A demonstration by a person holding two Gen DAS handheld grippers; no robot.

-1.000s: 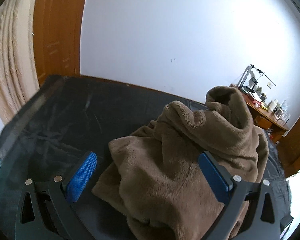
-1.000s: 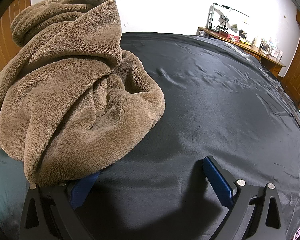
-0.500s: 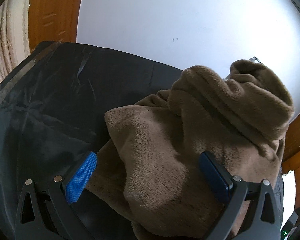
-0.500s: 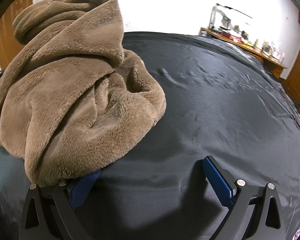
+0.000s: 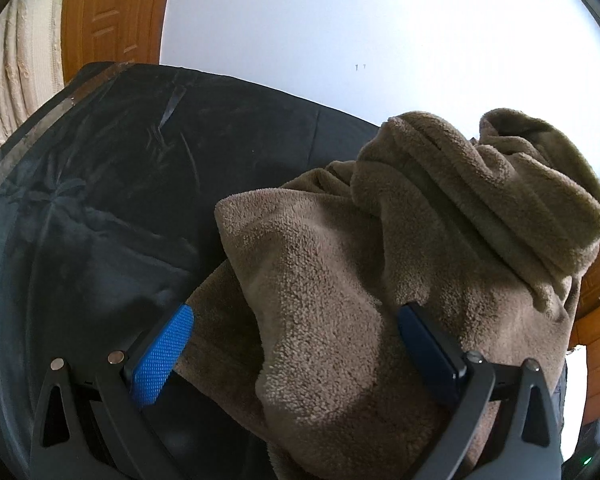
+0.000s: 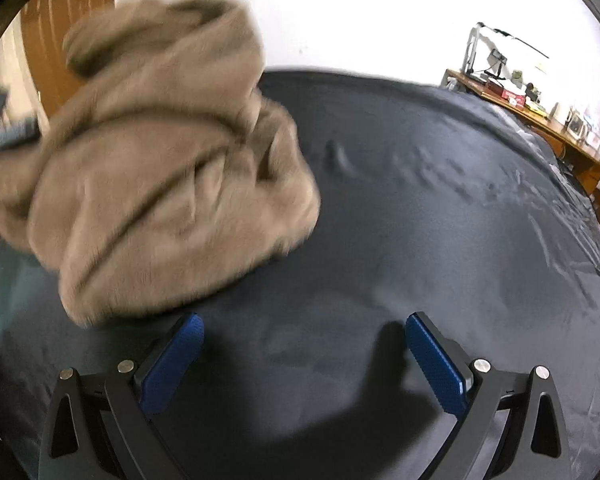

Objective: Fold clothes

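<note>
Black sheet (image 6: 440, 220) — brown fleece (image 6: 160, 168) heaped; cluttered desk (image 6: 540, 116) beyond.

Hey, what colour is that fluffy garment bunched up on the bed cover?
Plain brown, no pattern. The fleece garment shows sharpest in the left wrist view.

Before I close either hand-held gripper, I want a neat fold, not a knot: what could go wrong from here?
1. The brown fleece garment is a bunched heap; the open left hand-held gripper straddles a thick fold and may pinch several layers.
2. The open right hand-held gripper frames only the black sheet; closing there might grab the sheet.
</note>
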